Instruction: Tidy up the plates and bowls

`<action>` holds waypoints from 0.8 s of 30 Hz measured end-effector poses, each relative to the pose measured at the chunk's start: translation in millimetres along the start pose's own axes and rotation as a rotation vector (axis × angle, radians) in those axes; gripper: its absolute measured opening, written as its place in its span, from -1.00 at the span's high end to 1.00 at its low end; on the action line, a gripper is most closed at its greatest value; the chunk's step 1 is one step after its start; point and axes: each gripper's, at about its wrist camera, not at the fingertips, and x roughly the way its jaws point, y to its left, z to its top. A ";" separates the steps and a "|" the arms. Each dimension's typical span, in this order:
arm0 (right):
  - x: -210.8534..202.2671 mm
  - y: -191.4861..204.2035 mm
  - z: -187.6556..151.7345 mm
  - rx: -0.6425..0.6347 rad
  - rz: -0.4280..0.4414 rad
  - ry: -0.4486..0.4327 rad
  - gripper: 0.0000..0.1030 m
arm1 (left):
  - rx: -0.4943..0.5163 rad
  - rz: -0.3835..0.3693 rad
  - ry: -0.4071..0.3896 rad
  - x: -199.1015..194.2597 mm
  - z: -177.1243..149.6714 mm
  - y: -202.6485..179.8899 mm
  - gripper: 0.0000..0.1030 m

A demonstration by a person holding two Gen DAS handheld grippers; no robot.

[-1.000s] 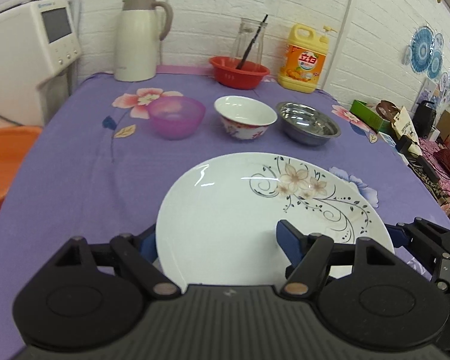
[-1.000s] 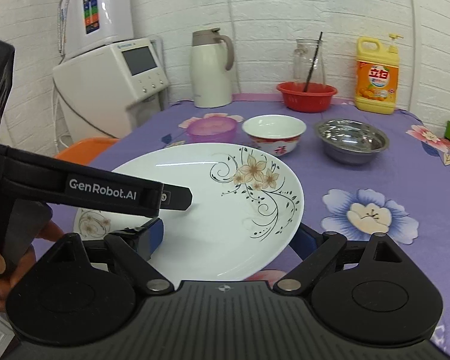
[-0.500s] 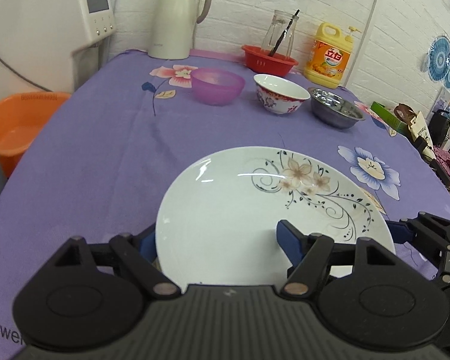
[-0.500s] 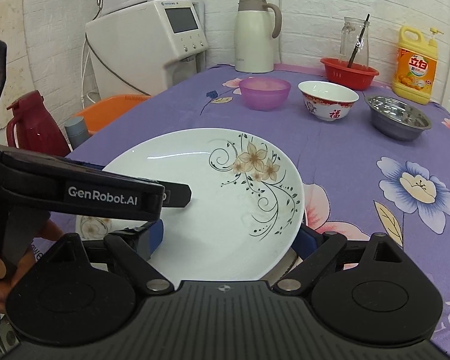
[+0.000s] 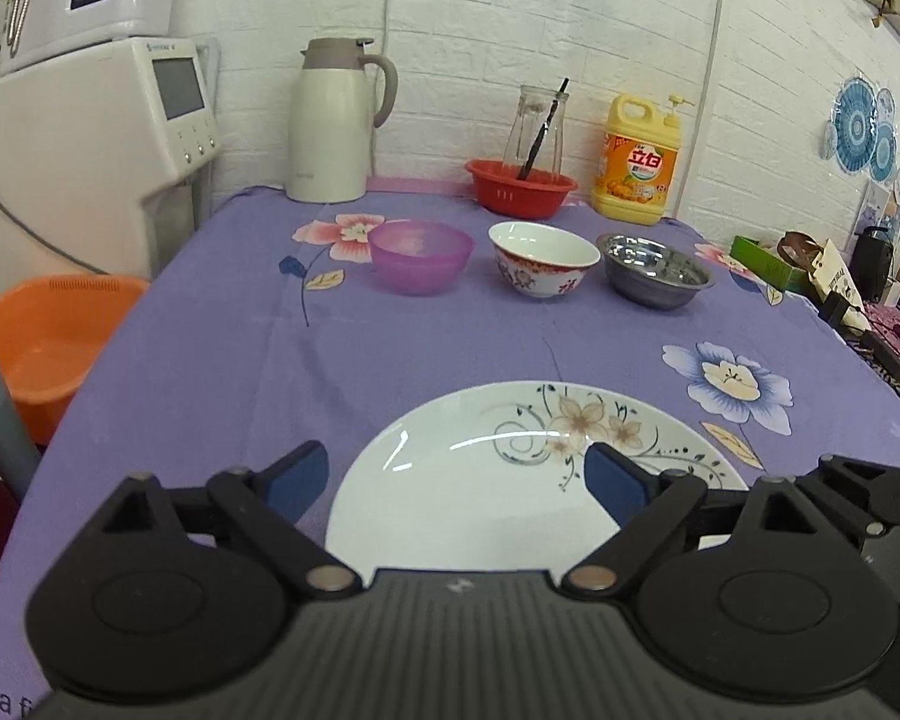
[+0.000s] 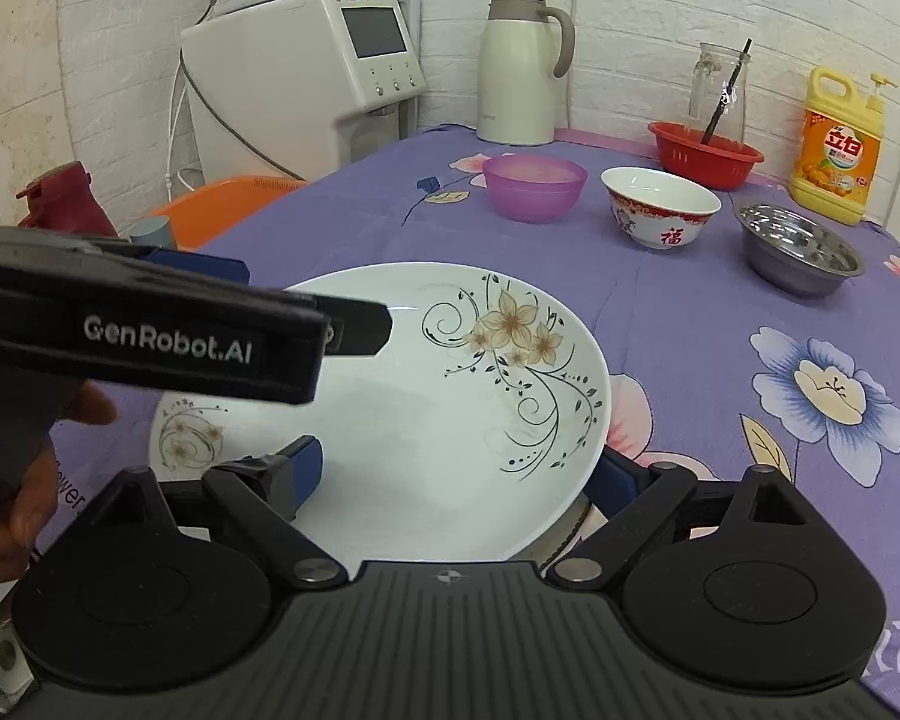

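A large white plate with a flower print (image 5: 498,480) (image 6: 450,396) rests on the purple tablecloth over a smaller flowered plate (image 6: 186,438). My left gripper (image 5: 456,474) is open above the large plate's near rim, clear of it. My right gripper (image 6: 456,468) spans the plate's near edge with its fingers wide apart; whether they press on it I cannot tell. Farther back stand a purple bowl (image 5: 420,255) (image 6: 534,186), a white and red bowl (image 5: 543,258) (image 6: 660,204) and a steel bowl (image 5: 654,276) (image 6: 801,255) in a row.
At the table's back stand a white thermos jug (image 5: 336,120), a red basket (image 5: 519,186) holding a glass jar, and a yellow detergent bottle (image 5: 639,162). An orange tub (image 5: 36,342) and a white appliance (image 5: 84,144) stand left of the table.
The plate has come down towards the near end of the table onto the smaller plate. My left gripper has let go, lifted and drawn back; the right stays at the plate's edge.
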 end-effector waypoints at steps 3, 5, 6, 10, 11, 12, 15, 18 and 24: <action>-3.5 0.8 -0.8 -0.004 -0.018 -0.005 -1.00 | -0.018 0.005 -0.015 -0.8 4.9 0.7 -0.81; -1.7 3.3 -0.1 -0.026 -0.067 -0.001 -1.00 | -0.031 0.000 -0.015 0.5 7.2 0.4 -0.82; 0.2 3.0 -0.5 -0.034 -0.076 0.007 -1.00 | -0.035 -0.001 -0.015 0.9 7.7 0.0 -0.82; 3.7 -1.0 -1.9 -0.018 -0.036 0.042 -1.00 | -0.036 0.007 -0.013 1.9 7.9 -1.9 -0.83; 3.7 -0.1 -2.3 -0.033 -0.036 0.043 -1.00 | -0.038 0.008 -0.013 1.8 7.9 -2.1 -0.84; 2.9 -1.7 -2.5 -0.027 -0.027 0.038 -1.00 | -0.039 0.009 -0.013 1.1 7.7 -1.7 -0.84; -6.5 -17.5 -3.4 0.070 -0.012 -0.012 -1.00 | -0.047 0.015 -0.015 -1.0 8.4 0.0 -0.85; -17.4 -32.4 -2.8 0.129 -0.046 -0.071 -1.00 | -0.056 0.015 -0.015 -0.5 9.5 0.1 -0.87; -26.3 -66.5 -4.8 0.255 -0.077 -0.105 -1.00 | -0.044 0.004 0.003 4.3 11.6 -10.6 -0.93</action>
